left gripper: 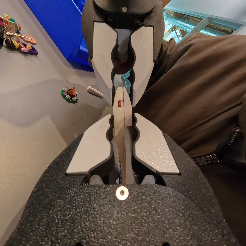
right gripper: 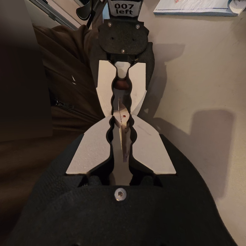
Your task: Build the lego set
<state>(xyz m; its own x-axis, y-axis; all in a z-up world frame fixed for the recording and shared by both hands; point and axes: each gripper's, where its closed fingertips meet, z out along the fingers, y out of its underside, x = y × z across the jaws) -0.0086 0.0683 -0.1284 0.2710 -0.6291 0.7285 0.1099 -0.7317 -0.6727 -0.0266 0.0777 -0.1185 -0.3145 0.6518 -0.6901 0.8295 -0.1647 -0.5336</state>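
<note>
The left gripper (left gripper: 122, 117) and the right gripper (right gripper: 120, 118) meet tip to tip above a pale grey-beige table (left gripper: 33, 119), both closed on the same white brick model (left gripper: 121, 113), a slim curved piece built from white toy bricks with a small orange-red brick showing in its side. Each gripper's jaws stand only narrowly apart, as wide as the model is thick. In the left wrist view the left gripper's pads press on both flanks of the model, and the right gripper's fingers reach in from the far side and clamp its upper end. The model hangs in the air between them, clear of the table.

On the table beyond lie a green round plate with grey studs and an orange flame piece (left gripper: 69, 95), a loose white wedge brick (left gripper: 94, 90) just beside it, and farther off a cluster of colourful toy figures with a guitar (left gripper: 17, 38). A blue plastic bin (left gripper: 59, 30) stands behind them. A person's brown zip jacket (left gripper: 193, 93) fills the right of that view, with glass partitions and ceiling ducting (left gripper: 193, 25) behind. In the right wrist view a booklet with a blue edge (right gripper: 197, 9) lies at the table's far side, and the grippers cast soft shadows on the surface
</note>
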